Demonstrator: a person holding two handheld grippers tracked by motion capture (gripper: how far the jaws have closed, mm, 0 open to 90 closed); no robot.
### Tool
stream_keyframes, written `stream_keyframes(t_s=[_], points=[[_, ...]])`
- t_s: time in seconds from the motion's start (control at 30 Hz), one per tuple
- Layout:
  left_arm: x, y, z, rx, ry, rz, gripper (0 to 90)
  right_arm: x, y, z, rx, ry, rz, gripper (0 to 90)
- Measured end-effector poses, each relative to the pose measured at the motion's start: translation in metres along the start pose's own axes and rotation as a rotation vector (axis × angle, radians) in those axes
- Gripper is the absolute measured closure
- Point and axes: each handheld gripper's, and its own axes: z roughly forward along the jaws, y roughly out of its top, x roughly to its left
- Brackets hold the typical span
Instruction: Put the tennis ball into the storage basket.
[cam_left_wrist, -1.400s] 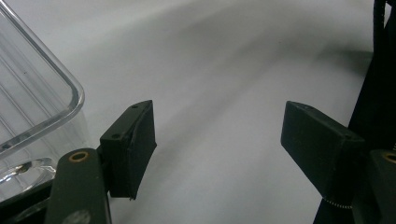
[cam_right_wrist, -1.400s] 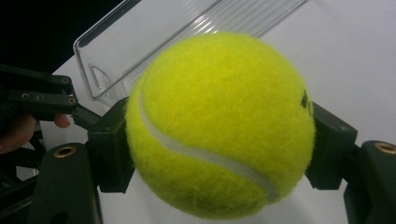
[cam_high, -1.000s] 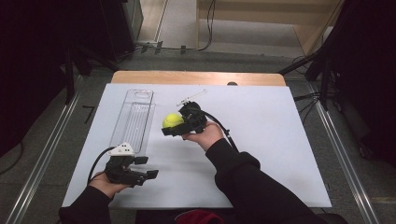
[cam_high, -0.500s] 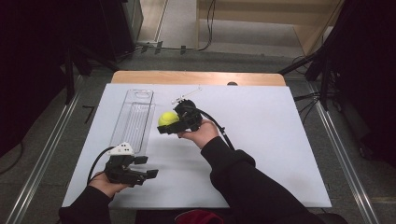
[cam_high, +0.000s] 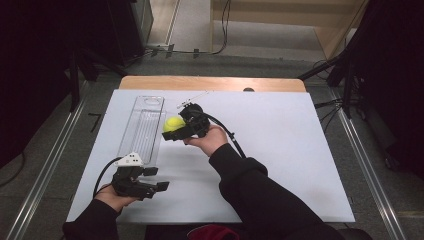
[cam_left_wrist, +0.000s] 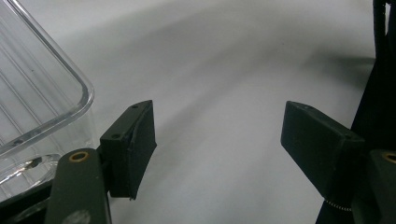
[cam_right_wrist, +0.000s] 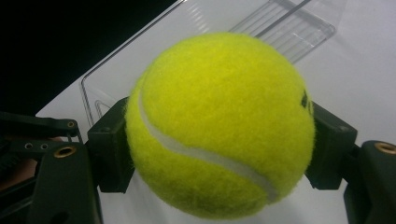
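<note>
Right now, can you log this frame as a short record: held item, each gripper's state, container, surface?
held item: tennis ball, yellow-green, off the table
right gripper: shut on the ball, beside the tray's right edge
left gripper: open, nothing between its jaws, near the tray's near end
container: clear plastic tray, lying flat, nothing visible in it
surface: white table

Both grippers matte black. Left gripper (cam_high: 159, 186): grey three-cornered plate on top, black cable looping off its left side. Right gripper (cam_high: 169, 131): thick black cable trailing right, thin wire sticking out at far end. Fingers (cam_left_wrist: 130, 149) blocky, small screw holes, brass bushings at pivots. Black long sleeves.
</note>
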Motion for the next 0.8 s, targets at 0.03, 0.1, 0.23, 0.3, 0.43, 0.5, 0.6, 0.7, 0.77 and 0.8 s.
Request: stream_keyframes(t_s=[0.03,0.1,0.23,0.3,0.43,0.5,0.6,0.7,0.77,0.8], points=[[0.0,0.0,0.0,0.0,0.0,0.0,26.9,0.001,0.001,0.001,-0.001,0.002,-0.005,23.5],[0.0,0.0,0.0,0.0,-0.001,-0.001,27.0,0.002,0.003,0.003,0.001,0.004,-0.007,23.5],[0.0,0.0,0.0,0.0,-0.001,-0.001,27.0,0.004,0.007,0.006,0.001,0.005,-0.006,23.5],[0.0,0.0,0.001,0.001,0.003,-0.002,27.0,0.004,0.009,0.007,0.002,0.005,-0.009,23.4],[0.001,-0.001,0.001,-0.001,0.005,-0.002,27.0,0.005,0.013,0.01,0.002,0.011,-0.002,23.5],[0.001,-0.001,0.001,0.0,0.005,-0.003,27.0,0.006,0.015,0.012,0.005,0.011,-0.004,23.5],[0.001,-0.001,0.0,-0.002,0.004,-0.004,27.0,0.007,0.018,0.015,0.01,0.01,-0.007,23.5],[0.001,-0.001,0.0,-0.004,0.003,-0.004,27.0,0.008,0.021,0.017,0.014,0.011,-0.007,23.5],[0.001,-0.001,0.0,-0.004,0.003,-0.003,27.0,0.008,0.024,0.017,0.009,0.014,-0.008,23.5],[0.001,-0.001,0.0,-0.004,0.002,-0.004,27.0,0.008,0.025,0.017,0.008,0.013,-0.011,23.5]])
